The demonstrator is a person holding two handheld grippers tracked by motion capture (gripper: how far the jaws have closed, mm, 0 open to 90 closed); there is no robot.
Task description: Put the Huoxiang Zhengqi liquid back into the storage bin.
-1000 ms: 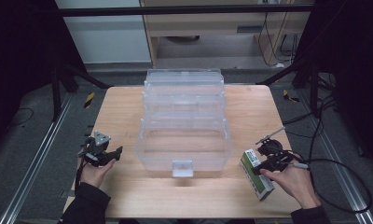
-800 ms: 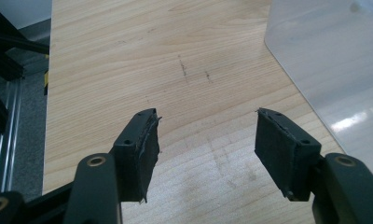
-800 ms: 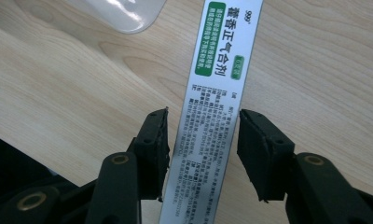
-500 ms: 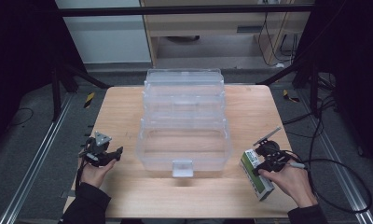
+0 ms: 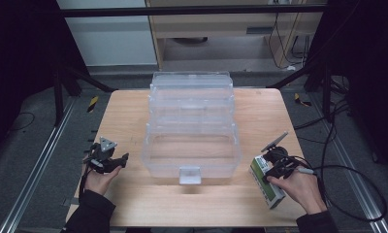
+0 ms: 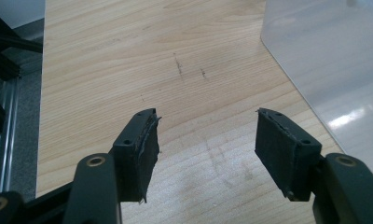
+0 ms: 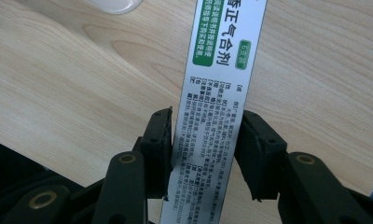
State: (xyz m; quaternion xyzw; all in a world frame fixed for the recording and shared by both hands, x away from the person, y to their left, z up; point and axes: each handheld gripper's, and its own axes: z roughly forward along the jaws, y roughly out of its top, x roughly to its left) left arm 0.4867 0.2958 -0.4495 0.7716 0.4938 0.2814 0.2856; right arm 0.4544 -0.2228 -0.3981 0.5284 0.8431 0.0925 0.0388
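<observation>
A white and green medicine box [image 5: 266, 188] [image 7: 222, 60] with printed text lies flat on the wooden table [image 5: 134, 111] at the front right. My right gripper [image 5: 270, 174] [image 7: 206, 117] reaches over it, and its two black jaws press against the box's long sides. A large clear plastic tiered organizer [image 5: 192, 121] stands open in the middle of the table, its latch facing the front edge. My left gripper [image 5: 118, 160] [image 6: 205, 126] hovers low over bare wood at the front left with its jaws wide apart and nothing between them. The organizer's wall [image 6: 334, 70] is to its right.
Black frame rails [image 5: 41, 160] run along both sides of the table. Cables [image 5: 347, 170] trail off to the right of the right hand. A cabinet [image 5: 221, 24] stands behind the table. A corner of the clear organizer [image 7: 114, 4] shows at the top of the right gripper view.
The right gripper has shifted slightly down onto the medicine box. The left gripper has stayed where it was.
</observation>
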